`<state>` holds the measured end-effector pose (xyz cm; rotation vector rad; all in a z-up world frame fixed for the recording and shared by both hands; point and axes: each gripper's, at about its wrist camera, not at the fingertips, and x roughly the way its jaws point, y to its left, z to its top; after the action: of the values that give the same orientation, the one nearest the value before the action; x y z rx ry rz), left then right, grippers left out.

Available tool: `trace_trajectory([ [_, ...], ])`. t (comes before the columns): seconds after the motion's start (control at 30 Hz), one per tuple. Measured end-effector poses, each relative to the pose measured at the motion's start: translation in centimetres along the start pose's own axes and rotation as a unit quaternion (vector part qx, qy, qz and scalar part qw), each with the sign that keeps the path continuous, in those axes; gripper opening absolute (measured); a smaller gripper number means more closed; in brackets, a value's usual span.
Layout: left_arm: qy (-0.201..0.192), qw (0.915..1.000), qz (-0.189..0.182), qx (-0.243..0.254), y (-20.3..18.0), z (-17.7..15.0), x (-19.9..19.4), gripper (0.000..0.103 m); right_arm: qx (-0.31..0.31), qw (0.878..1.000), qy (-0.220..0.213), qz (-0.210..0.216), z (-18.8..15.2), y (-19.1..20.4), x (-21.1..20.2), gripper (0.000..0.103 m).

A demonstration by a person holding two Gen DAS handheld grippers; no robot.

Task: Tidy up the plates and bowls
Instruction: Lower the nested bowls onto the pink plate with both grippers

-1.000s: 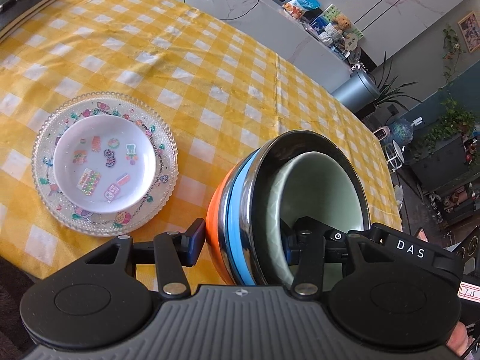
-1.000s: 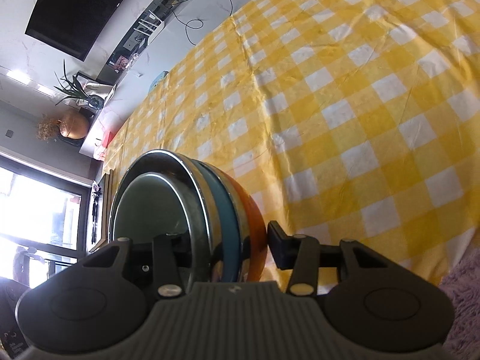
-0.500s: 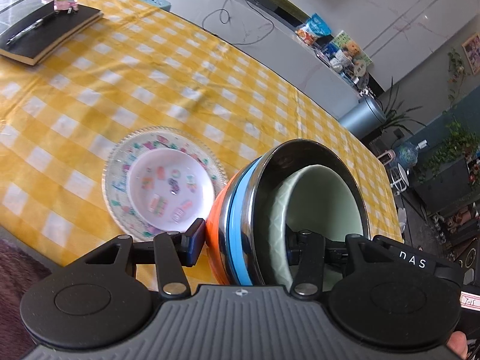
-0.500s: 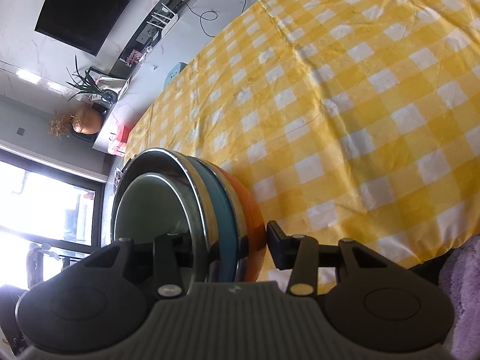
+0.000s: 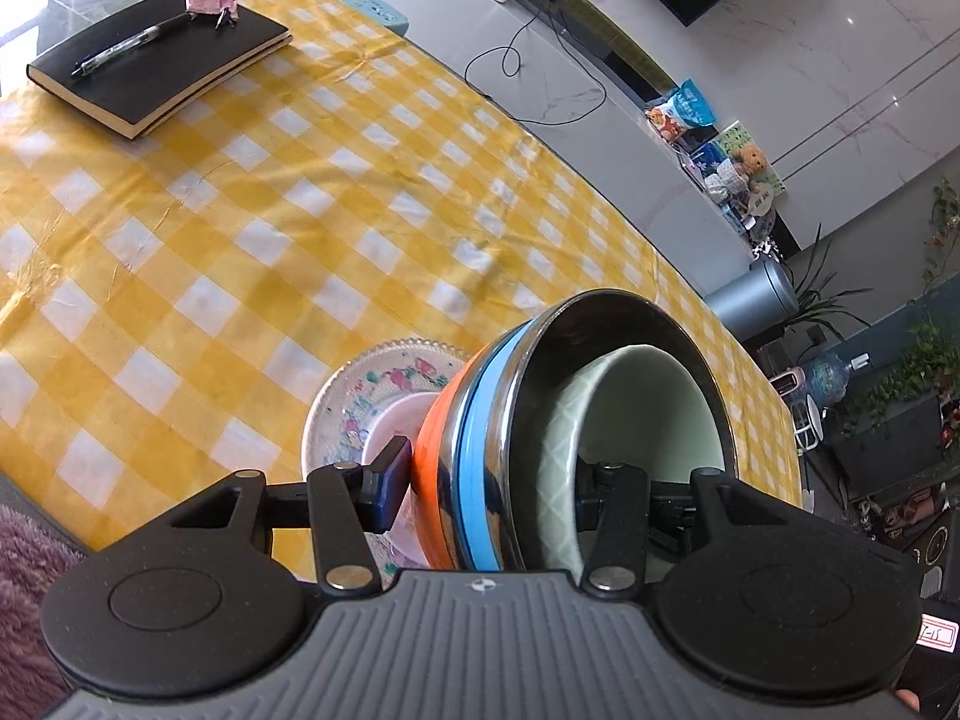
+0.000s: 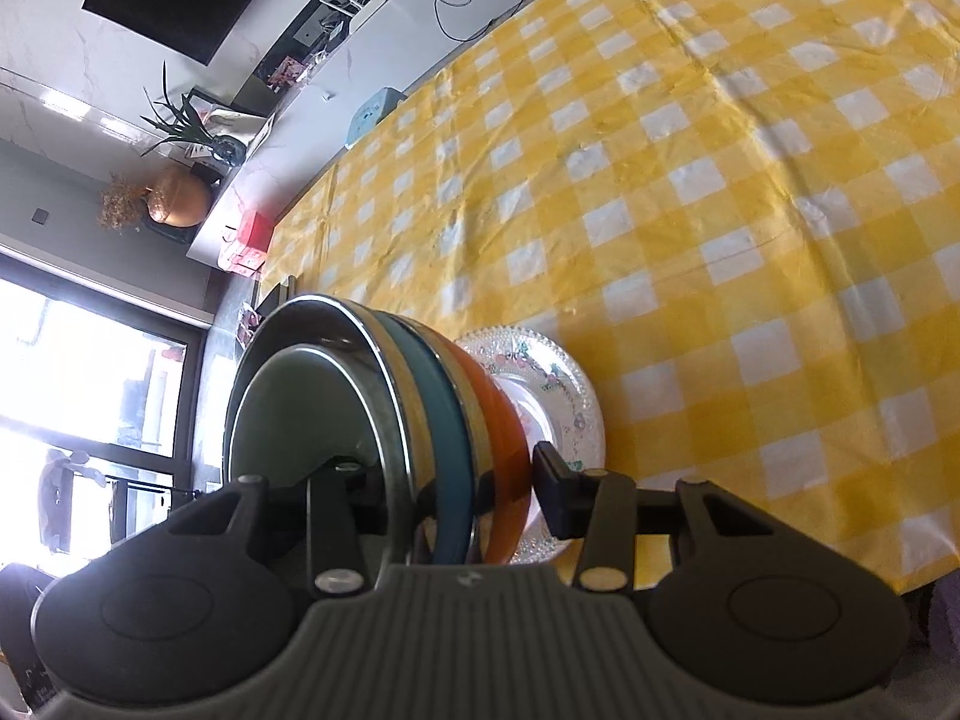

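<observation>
Both the left gripper and right gripper clamp the nested stack of orange, blue, steel and pale-green bowls, held above the clear floral glass plate; setting it down remains.

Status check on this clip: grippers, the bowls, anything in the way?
Left gripper and right gripper both shut on bowl stack. Stack over the plates. Notebook far off, nothing in the way.

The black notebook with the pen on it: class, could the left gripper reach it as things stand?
Probably not: the left gripper is shut on the stack of nested bowls, and the black notebook lies far across the table.
</observation>
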<state>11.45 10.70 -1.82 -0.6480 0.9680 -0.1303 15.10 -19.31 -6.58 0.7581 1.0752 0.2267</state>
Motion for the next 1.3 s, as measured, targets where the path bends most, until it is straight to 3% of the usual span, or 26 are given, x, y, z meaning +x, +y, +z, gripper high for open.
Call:
trace_trajectory([
  [0.5, 0.027, 0.9993, 0.012, -0.023, 2.6, 0.8, 2.8, 0.054, 0.011, 0.999, 0.032, -0.027, 0.7, -0.2, 3.8, 0.043],
  [0.9, 0.017, 0.9996, 0.020, 0.006, 2.0, 0.8, 3.0, 0.054, 0.001, 0.999, 0.030, -0.026, 0.6, -0.1, 4.0, 0.045],
  [1.17, 0.007, 0.9997, 0.019, 0.012, 2.0, 1.0, 2.6, 0.054, -0.017, 0.999, 0.026, -0.030, 0.4, 0.5, 3.9, 0.060],
  [1.3, -0.002, 0.9997, 0.020, 0.013, 2.0, 0.9, 2.2, 0.068, -0.013, 0.999, 0.024, -0.030, 0.2, 0.4, 3.7, 0.067],
])
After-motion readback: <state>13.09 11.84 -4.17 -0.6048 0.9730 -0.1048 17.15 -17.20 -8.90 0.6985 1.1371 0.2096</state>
